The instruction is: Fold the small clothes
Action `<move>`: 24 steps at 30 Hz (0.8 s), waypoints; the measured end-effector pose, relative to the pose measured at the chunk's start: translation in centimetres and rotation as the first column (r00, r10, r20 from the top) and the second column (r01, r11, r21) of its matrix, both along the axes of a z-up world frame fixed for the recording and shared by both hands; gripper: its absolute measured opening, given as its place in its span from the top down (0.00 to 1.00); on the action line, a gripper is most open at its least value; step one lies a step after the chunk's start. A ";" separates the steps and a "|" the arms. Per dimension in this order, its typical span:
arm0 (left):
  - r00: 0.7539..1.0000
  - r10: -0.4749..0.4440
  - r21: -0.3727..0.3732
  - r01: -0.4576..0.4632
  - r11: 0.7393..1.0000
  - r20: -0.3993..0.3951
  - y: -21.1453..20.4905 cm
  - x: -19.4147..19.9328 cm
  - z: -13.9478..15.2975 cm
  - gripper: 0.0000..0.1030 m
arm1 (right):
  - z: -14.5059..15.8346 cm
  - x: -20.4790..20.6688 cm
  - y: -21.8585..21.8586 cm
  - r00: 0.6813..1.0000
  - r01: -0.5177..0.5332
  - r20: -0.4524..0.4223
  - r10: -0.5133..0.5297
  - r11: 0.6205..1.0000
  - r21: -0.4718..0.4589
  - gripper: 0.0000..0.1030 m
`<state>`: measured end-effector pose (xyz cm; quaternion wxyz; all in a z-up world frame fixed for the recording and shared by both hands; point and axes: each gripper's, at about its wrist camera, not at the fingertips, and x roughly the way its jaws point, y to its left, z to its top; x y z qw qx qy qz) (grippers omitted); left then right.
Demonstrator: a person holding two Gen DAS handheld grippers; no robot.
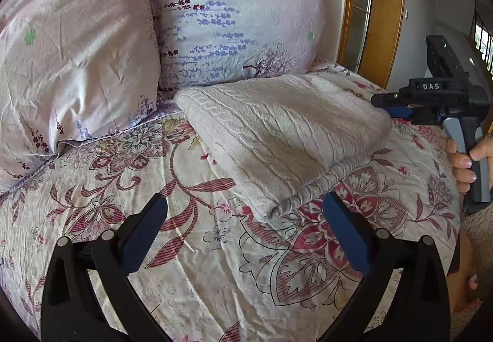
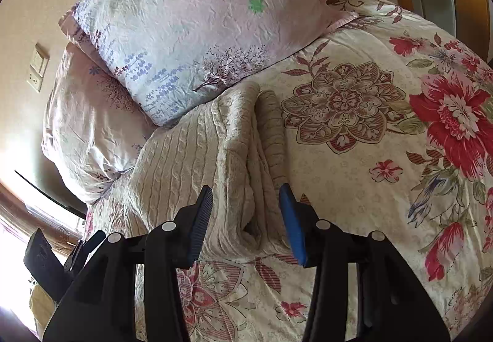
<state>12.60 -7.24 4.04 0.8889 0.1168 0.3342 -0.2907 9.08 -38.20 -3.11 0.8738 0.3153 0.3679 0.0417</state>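
A cream cable-knit sweater [image 1: 286,132] lies folded into a thick rectangle on the floral bedspread [image 1: 185,249], just below the pillows. My left gripper [image 1: 243,209] is open and empty, its tips just short of the sweater's near corner. My right gripper [image 2: 246,194] is open, its blue pads either side of the sweater's [image 2: 191,163] folded edge, holding nothing. The right gripper also shows in the left wrist view [image 1: 382,103] at the sweater's far right edge, held by a hand.
Two pale floral pillows [image 1: 234,15] [image 1: 71,58] lean at the head of the bed behind the sweater. A wooden door frame [image 1: 385,2] stands beyond the bed. A wall switch and socket [image 2: 38,67] are at the left. The bedspread [image 2: 369,157] stretches to the right.
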 end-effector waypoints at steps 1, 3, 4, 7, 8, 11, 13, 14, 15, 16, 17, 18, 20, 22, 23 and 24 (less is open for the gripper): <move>1.000 0.011 0.027 -0.011 1.000 -0.003 -0.4 0.0 -0.4 0.02 | 0.0 0.0 0.0 1.000 -0.003 0.001 0.003 1.000 0.000 0.54; 0.999 0.032 0.066 -0.031 0.997 -0.020 -1.1 0.2 -0.9 0.02 | 0.0 -0.1 0.2 1.000 -0.011 0.004 0.011 1.000 -0.001 0.54; 0.998 0.049 0.078 -0.047 0.996 -0.028 -1.2 0.5 -1.1 0.02 | -0.1 -0.1 0.4 1.000 -0.012 0.006 0.012 1.000 -0.006 0.54; 0.993 0.102 0.084 -0.096 0.992 -0.061 -1.3 1.5 -1.5 0.02 | -0.2 -0.1 0.9 1.000 -0.026 0.011 0.027 0.999 -0.019 0.55; 0.991 0.115 0.074 -0.109 0.991 -0.075 -1.1 1.8 -1.5 0.02 | -0.2 -0.1 1.1 0.999 -0.032 0.014 0.032 0.999 -0.026 0.55; 0.984 0.146 0.060 -0.141 0.988 -0.101 -0.9 2.4 -1.7 0.02 | -0.4 0.1 1.7 0.999 -0.048 0.007 0.048 0.998 -0.050 0.57; 0.981 0.172 0.071 -0.166 0.984 -0.089 -0.8 2.6 -1.8 0.02 | -0.6 0.3 1.8 0.998 -0.057 0.003 0.057 0.997 -0.057 0.60; 0.980 0.175 0.069 -0.169 0.983 -0.094 -0.8 2.7 -1.9 0.02 | -0.6 0.3 1.9 0.998 -0.057 0.001 0.057 0.996 -0.065 0.61; 0.979 0.178 0.065 -0.172 0.983 -0.100 -0.7 2.8 -2.0 0.02 | -0.7 0.4 1.9 0.998 -0.059 0.001 0.059 0.996 -0.067 0.62; 0.978 0.181 0.064 -0.175 0.983 -0.102 -0.7 2.8 -2.0 0.02 | -0.8 0.4 2.0 0.998 -0.060 0.001 0.061 0.996 -0.067 0.64; 0.978 0.184 0.066 -0.178 0.982 -0.101 -0.7 2.9 -2.0 0.02 | -0.9 0.4 2.0 0.998 -0.061 -0.001 0.061 0.996 -0.069 0.65; 0.977 0.187 0.068 -0.181 0.981 -0.102 -0.7 3.0 -2.1 0.02 | -1.0 0.4 2.0 0.998 -0.062 -0.002 0.062 0.996 -0.070 0.67; 0.976 0.191 0.065 -0.184 0.981 -0.109 -0.6 3.1 -2.2 0.02 | -1.2 0.5 1.9 0.998 -0.063 -0.007 0.062 0.996 -0.065 0.68; 0.974 0.193 0.062 -0.187 0.980 -0.117 -0.6 3.3 -2.3 0.02 | -1.6 0.6 1.9 0.998 -0.062 -0.016 0.062 0.996 -0.060 0.73; 0.973 0.196 0.060 -0.190 0.980 -0.124 -0.5 3.4 -2.4 0.02 | -1.8 0.7 2.0 0.998 -0.061 -0.024 0.059 0.995 -0.075 0.77; 0.971 0.199 0.057 -0.193 0.980 -0.133 -0.4 3.6 -2.5 0.02 | -1.7 0.6 2.1 0.998 -0.055 -0.023 0.053 0.994 -0.091 0.83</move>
